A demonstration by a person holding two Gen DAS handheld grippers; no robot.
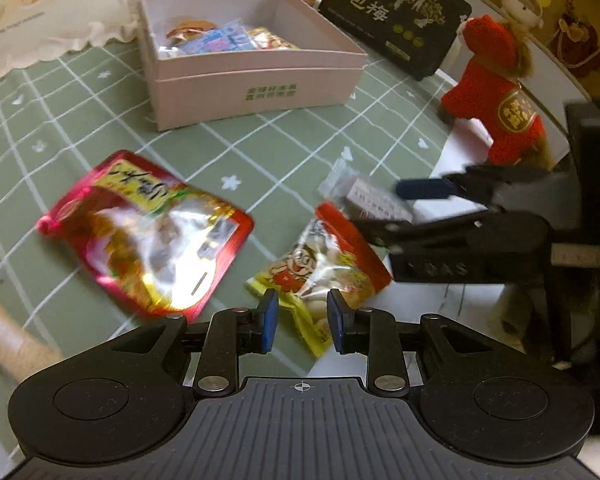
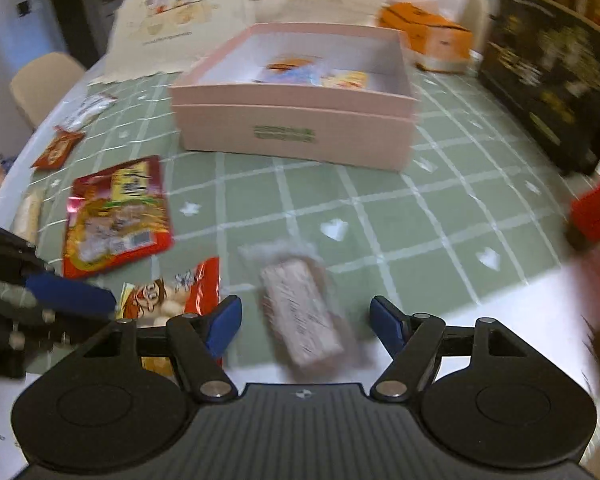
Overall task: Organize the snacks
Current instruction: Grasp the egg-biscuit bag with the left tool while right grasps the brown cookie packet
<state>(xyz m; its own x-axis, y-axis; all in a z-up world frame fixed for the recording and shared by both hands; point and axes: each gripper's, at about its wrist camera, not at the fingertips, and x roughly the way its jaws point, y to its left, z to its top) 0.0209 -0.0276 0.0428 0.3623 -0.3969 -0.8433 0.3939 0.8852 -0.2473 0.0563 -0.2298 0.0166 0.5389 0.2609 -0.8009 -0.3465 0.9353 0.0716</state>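
A pink open box [image 1: 256,92] [image 2: 296,136] with a few snack packets inside stands at the back of the green checked cloth. A large red pouch [image 1: 148,232] [image 2: 116,216] lies flat in front of it. My left gripper [image 1: 302,320] stands narrowly open over the lower corner of a yellow-and-red cartoon snack packet [image 1: 320,268] [image 2: 168,300], which lies on the cloth. My right gripper [image 2: 306,320] [image 1: 380,208] is open, its jaws either side of a clear-wrapped pinkish bar [image 2: 300,316] [image 1: 364,196] without touching it.
A black tin with gold lettering [image 1: 396,16] [image 2: 548,92] and a red plush toy [image 1: 496,92] stand at the right. An orange box [image 2: 428,36] sits behind the pink box. Small packets [image 2: 60,148] and a pale bar [image 2: 28,216] lie at the left edge.
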